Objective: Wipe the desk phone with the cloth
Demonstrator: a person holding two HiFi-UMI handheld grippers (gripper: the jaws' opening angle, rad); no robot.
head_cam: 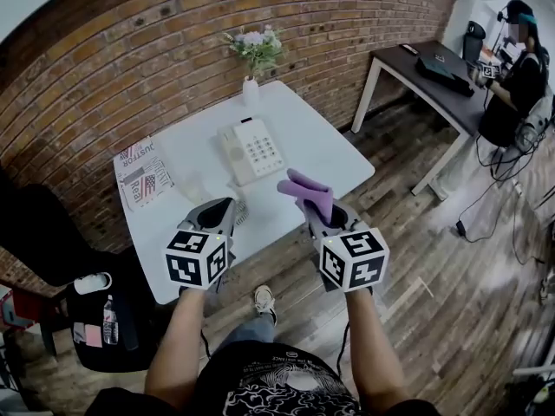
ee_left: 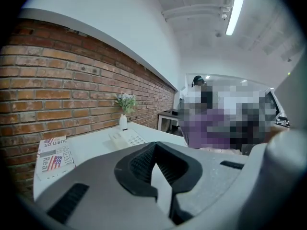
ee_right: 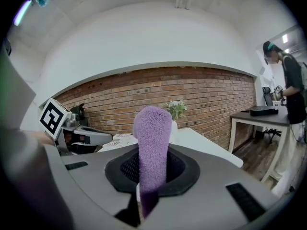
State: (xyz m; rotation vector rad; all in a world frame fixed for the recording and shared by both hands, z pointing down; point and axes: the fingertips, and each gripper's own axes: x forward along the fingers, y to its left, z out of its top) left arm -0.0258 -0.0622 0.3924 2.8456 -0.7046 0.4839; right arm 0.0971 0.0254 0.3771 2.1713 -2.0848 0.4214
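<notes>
The right gripper [head_cam: 323, 217] has its fingers clamped on the purple cloth [head_cam: 305, 191], which stands up out of them above the near edge of the white table [head_cam: 334, 159]. The left gripper [head_cam: 222, 217], at nine o'clock of it, has its fingers together with nothing between. The desk phone [head_cam: 251, 150] lies on the table at twelve o'clock of both grippers, apart from the cloth

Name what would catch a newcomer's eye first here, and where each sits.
A purple cloth stands up from the right gripper, clamped in its jaws, near the white table's front edge. Beyond it a desk phone lies mid-table, with a vase of flowers by the brick wall.
</notes>
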